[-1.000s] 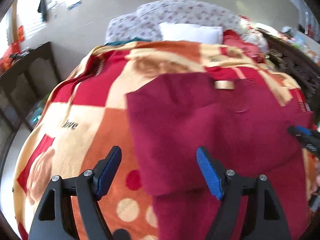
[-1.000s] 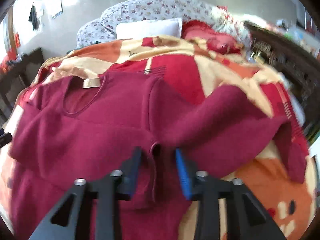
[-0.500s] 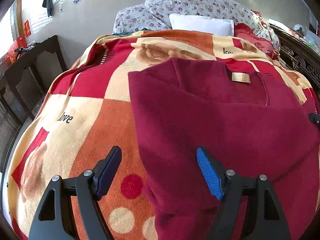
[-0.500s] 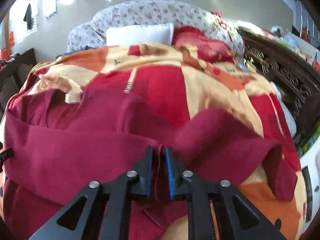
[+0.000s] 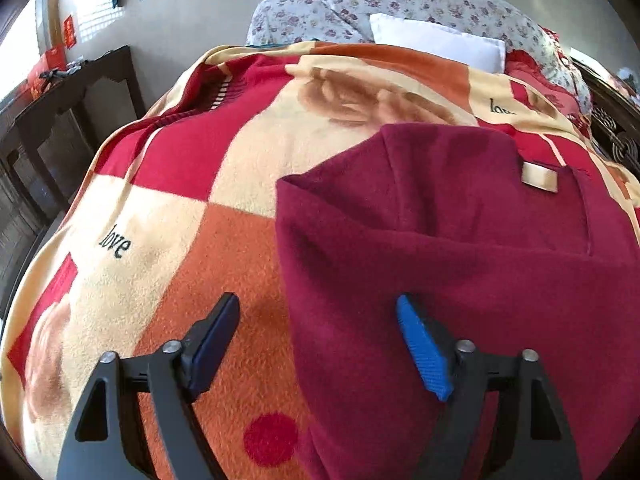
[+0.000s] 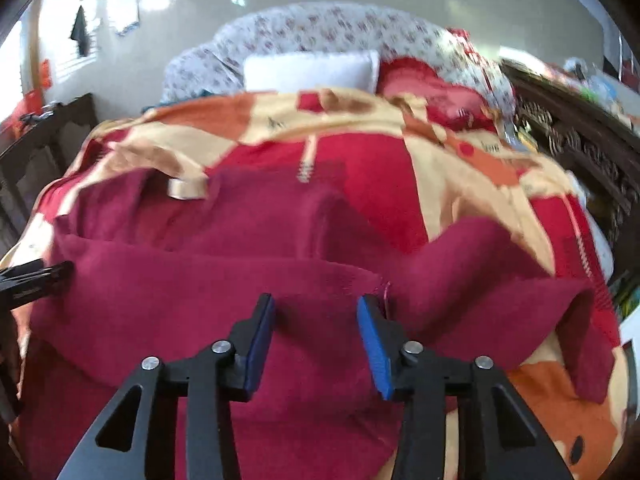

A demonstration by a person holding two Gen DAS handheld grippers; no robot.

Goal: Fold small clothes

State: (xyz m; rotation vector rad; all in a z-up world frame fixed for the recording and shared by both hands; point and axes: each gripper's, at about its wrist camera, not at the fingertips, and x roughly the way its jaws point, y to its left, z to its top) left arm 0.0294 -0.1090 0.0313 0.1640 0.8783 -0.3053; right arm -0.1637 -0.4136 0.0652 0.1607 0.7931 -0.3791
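Observation:
A dark red fleece top (image 5: 460, 248) lies on the bed, its lower part folded up over the chest. A beige neck label (image 5: 540, 176) shows near the collar. My left gripper (image 5: 316, 340) is open and empty above the top's left folded edge. In the right wrist view the same top (image 6: 192, 296) fills the foreground, with one sleeve (image 6: 500, 280) spread out to the right. My right gripper (image 6: 316, 328) is open just above the folded edge and holds nothing. The left gripper's tip (image 6: 36, 276) shows at the left edge.
A patterned red, orange and cream blanket (image 5: 168, 216) covers the bed. A white pillow (image 5: 436, 40) and floral pillows (image 5: 360, 4) lie at the head. Dark wooden furniture stands to the left (image 5: 60, 120) and to the right (image 6: 580, 140).
My right gripper was shut on the top's edge and has opened, letting it go on the fold. My left gripper stayed open while its view shifted left along the top.

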